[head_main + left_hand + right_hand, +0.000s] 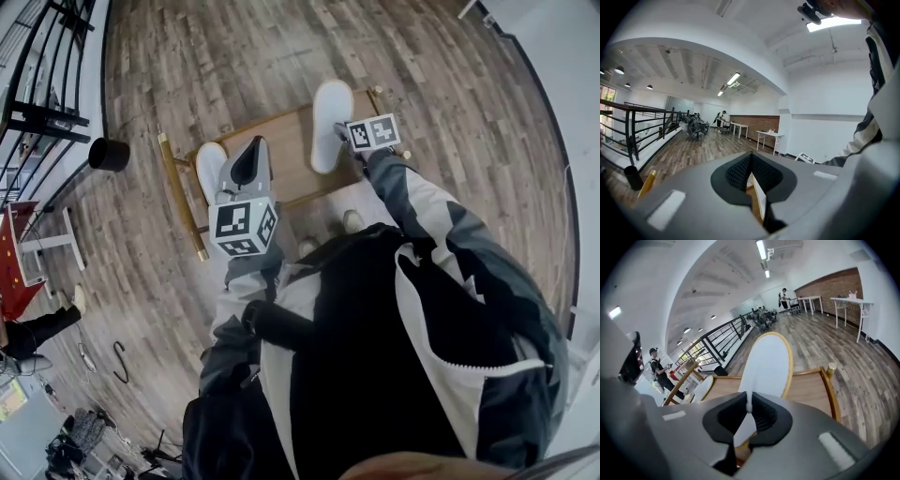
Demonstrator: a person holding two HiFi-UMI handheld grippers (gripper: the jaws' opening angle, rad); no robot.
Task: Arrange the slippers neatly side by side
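Two white slippers lie on a low wooden rack with gold-coloured rails on the floor. The right slipper points away from me, and my right gripper is shut on its near edge. In the right gripper view the thin white rim is pinched between the pads and the yellow-edged sole stretches ahead. The left slipper lies at the rack's left end. My left gripper hovers just right of it with its pads pressed together. Only a sliver of white and wood shows through the gap below them.
A black round bin stands on the plank floor left of the rack, near a black railing. My own shoes are just in front of the rack. A person stands far off to the left, and white tables line the brick wall.
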